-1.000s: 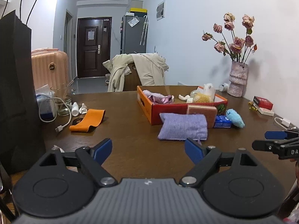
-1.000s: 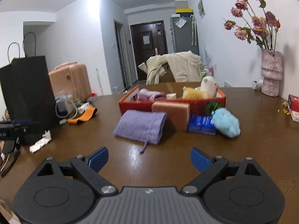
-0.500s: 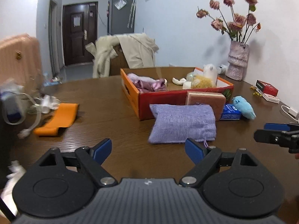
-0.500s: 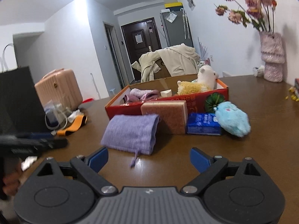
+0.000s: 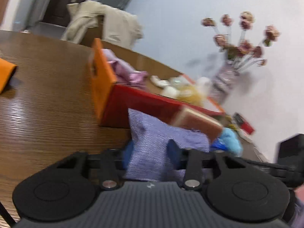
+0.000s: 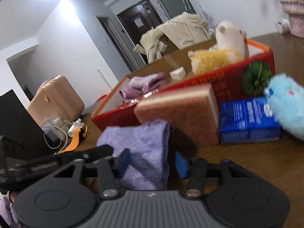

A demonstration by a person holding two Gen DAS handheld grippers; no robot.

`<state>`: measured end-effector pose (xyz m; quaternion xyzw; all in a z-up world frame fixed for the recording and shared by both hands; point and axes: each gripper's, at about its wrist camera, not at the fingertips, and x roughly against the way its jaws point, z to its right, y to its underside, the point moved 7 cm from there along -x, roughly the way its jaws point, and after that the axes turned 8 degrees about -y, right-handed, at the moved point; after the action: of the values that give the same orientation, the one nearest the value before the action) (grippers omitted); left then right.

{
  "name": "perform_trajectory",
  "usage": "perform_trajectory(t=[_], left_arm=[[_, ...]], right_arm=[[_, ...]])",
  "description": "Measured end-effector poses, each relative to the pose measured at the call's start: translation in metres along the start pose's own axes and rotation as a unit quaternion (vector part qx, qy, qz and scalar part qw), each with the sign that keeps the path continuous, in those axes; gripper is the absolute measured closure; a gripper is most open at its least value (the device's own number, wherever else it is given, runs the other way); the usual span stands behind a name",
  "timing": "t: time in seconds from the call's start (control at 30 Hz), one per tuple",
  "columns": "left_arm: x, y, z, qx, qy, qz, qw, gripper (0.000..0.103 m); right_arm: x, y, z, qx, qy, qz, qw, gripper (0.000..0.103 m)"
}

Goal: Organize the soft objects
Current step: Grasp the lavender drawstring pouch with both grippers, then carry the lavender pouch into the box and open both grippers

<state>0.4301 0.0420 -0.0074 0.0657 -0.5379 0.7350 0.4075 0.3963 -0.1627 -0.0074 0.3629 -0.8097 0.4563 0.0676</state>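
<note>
A purple knitted cloth (image 5: 152,136) lies on the brown table in front of the red and orange box (image 5: 133,104). My left gripper (image 5: 150,153) is closing, and both blue pads press the cloth's near edge. In the right wrist view the same cloth (image 6: 140,140) sits between the closing jaws of my right gripper (image 6: 152,163). There the left pad touches the cloth and the right pad stands a sliver clear of it. A brown sponge (image 6: 180,117) leans on the box (image 6: 228,76) just behind. The box holds pink cloths and plush toys.
A blue packet (image 6: 247,119) and a light blue plush (image 6: 286,102) lie right of the sponge. A vase of dried roses (image 5: 226,77) stands by the wall. An orange band (image 5: 5,70), cables, a black bag (image 6: 17,125) and a pink suitcase (image 6: 57,98) are to the left.
Both grippers have moved forward and down onto the purple cloth, rolling as they went. Their jaws have closed from wide open to narrow around its near edge.
</note>
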Motion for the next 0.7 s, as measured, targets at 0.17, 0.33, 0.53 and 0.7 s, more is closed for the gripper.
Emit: perform_trajectory(t=[0.17, 0.33, 0.53, 0.7], left_arm=[[0.002, 0.010, 0.015, -0.049, -0.006, -0.002, 0.9988, 0.079], [0.002, 0.012, 0.013, -0.038, -0.004, -0.004, 0.9993, 0.080], [0.004, 0.011, 0.017, -0.052, -0.006, 0.005, 0.9986, 0.082], [0.016, 0.016, 0.024, -0.018, -0.029, 0.015, 0.9993, 0.087]], right_arm=[[-0.006, 0.004, 0.008, -0.013, 0.010, -0.003, 1.000, 0.085], [-0.006, 0.006, 0.006, 0.002, 0.011, -0.005, 1.000, 0.088], [0.001, 0.006, 0.001, 0.015, 0.016, -0.009, 1.000, 0.091], [0.004, 0.010, -0.004, 0.034, 0.021, -0.009, 0.999, 0.091]])
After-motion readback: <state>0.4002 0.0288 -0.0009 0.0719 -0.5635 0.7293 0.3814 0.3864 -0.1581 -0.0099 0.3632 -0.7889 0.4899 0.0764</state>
